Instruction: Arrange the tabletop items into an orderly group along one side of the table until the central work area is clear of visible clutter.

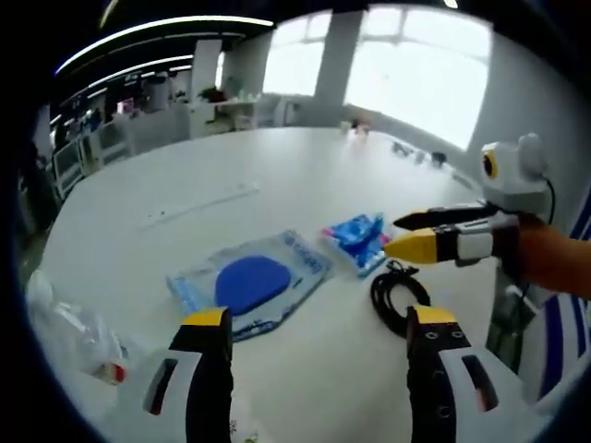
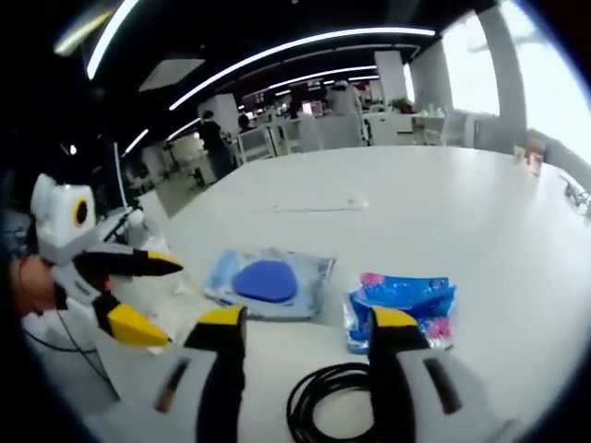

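Right gripper view, both tongs (image 2: 305, 323) (image 1: 319, 323) apart, black cable (image 2: 334, 403) cut off below, blue pouch (image 2: 271, 281) beyond.

On the broad white round surface (image 1: 305, 175) a clear flat bag holding a blue rounded pad (image 1: 251, 283) lies left of a small blue printed packet (image 1: 358, 238) in the left gripper view. A coiled black cable (image 1: 399, 297) sits just in front of the packet (nearer the table edge). A crumpled clear plastic bag (image 1: 65, 332) lies far left.
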A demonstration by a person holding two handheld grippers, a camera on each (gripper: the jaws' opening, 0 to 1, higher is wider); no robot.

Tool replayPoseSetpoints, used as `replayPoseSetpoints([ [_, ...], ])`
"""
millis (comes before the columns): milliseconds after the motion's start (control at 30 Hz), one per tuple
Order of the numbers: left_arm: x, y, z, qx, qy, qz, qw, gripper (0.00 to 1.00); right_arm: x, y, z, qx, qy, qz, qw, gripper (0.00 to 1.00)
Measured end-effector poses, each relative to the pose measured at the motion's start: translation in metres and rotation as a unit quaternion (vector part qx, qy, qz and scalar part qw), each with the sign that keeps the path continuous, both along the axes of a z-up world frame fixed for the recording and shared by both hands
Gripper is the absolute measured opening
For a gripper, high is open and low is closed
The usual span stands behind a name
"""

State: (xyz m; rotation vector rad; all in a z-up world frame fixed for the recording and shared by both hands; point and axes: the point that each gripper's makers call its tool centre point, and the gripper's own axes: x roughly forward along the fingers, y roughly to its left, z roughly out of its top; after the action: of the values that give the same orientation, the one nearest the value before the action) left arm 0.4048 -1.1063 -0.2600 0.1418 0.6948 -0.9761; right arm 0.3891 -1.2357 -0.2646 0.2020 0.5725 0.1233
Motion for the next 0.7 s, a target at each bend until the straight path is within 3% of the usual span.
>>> replayPoseSetpoints([
  [300, 0.009, 0.023, 0.000, 0.006, -0.003, 0.018, 0.9998, 0.71, 0.010, 0.020, -0.016, 0.014, 0.015, -0.002, 0.9998, 0.48],
  [533, 0.010, 0.024, 0.003, 0.001, -0.005, 0.017, 0.9998, 0.70, 0.020, 0.033, -0.029, 0.033, 0.025, -0.017, 0.9990, 0.46],
  [700, 0.010, 0.026, 0.003, 0.001, -0.005, 0.013, 0.9999, 0.70, 0.028, 0.036, -0.042, 0.059, 0.040, -0.050, 0.9962, 0.45],
])
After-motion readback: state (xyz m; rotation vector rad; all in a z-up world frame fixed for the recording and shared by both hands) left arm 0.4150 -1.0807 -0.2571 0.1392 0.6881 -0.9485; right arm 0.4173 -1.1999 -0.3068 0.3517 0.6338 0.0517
